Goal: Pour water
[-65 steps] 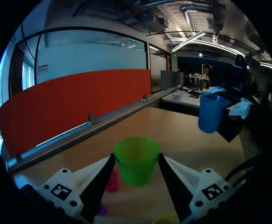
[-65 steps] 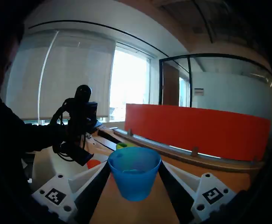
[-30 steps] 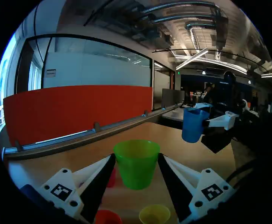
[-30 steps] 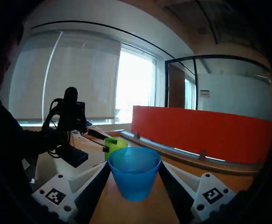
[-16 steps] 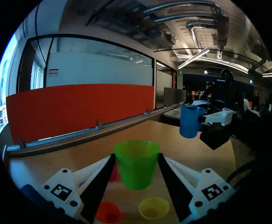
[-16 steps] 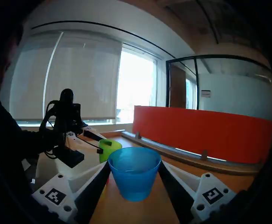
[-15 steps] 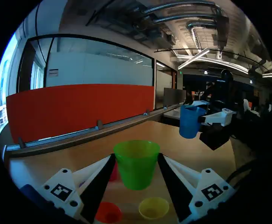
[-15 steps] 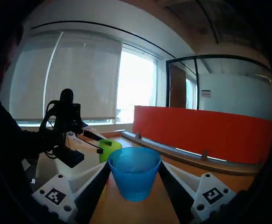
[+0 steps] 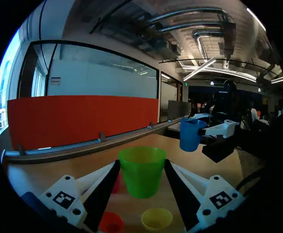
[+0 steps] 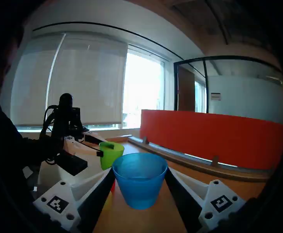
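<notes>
**Two cups held aloft, ready for the pour**

The left tongs (image 9: pixel 141 163) pinch the green cup (image 9: pixel 142 178) upright, mouth open to receive; the right tongs (image 10: pixel 140 171) pinch the blue cup (image 10: pixel 140 187) level, so nothing spills early; both hang above the tabletop (image 9: pixel 56 171), near each other but apart; tipping the blue one looks like the next step.

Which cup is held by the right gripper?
The blue cup; the green cup is in the left gripper, the yellow cup and red cup sit unheld.
</notes>
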A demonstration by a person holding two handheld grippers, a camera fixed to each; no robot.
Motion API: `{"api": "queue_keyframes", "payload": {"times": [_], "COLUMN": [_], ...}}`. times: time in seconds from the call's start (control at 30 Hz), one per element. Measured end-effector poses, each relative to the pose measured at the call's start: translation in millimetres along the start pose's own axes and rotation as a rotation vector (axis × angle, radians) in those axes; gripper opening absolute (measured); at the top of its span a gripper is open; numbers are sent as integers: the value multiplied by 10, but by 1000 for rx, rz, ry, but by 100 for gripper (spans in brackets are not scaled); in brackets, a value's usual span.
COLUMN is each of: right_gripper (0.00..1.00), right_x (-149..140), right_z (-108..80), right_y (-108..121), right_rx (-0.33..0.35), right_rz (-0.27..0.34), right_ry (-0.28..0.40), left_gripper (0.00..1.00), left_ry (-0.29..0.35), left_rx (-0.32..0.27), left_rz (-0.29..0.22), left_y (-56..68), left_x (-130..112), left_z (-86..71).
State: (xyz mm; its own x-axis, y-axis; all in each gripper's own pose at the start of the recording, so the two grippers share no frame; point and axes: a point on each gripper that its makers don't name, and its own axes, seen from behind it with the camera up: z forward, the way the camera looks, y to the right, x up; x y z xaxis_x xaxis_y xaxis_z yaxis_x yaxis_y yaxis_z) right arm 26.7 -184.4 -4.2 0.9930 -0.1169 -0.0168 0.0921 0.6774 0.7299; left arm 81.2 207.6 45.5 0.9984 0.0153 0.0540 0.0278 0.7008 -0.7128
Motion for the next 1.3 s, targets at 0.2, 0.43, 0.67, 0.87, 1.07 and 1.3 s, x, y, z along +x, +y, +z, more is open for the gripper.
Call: {"api": "queue_keyframes", "payload": {"times": [0.2, 0.43, 0.67, 0.87, 1.07, 1.3], "right_gripper": [91, 91, 91, 91, 91, 91], "right_x": [9, -2, -4, -15, -20, -14], "right_z": [28, 39, 51, 70, 83, 85], "right_y": [-12, -29, -41, -59, -66, -68], "right_rx": [3, 6, 9, 14, 17, 17], "right_rz": [-1, 0, 1, 1, 3, 2], "right_ry": [-1, -3, -3, -2, -2, -3], "left_gripper": [82, 82, 82, 82, 82, 82], "left_ry": [36, 59, 85, 109, 129, 138], "left_rx": [-9, -17, -52, -93, -115, -130], "left_rz": [8, -3, 12, 44, 46, 44], "left_y": [29, 20, 111, 250, 303, 328], "left_x": [45, 75, 131, 183, 211, 231], "left_z": [-23, -46, -92, -129, -152, -171]}}
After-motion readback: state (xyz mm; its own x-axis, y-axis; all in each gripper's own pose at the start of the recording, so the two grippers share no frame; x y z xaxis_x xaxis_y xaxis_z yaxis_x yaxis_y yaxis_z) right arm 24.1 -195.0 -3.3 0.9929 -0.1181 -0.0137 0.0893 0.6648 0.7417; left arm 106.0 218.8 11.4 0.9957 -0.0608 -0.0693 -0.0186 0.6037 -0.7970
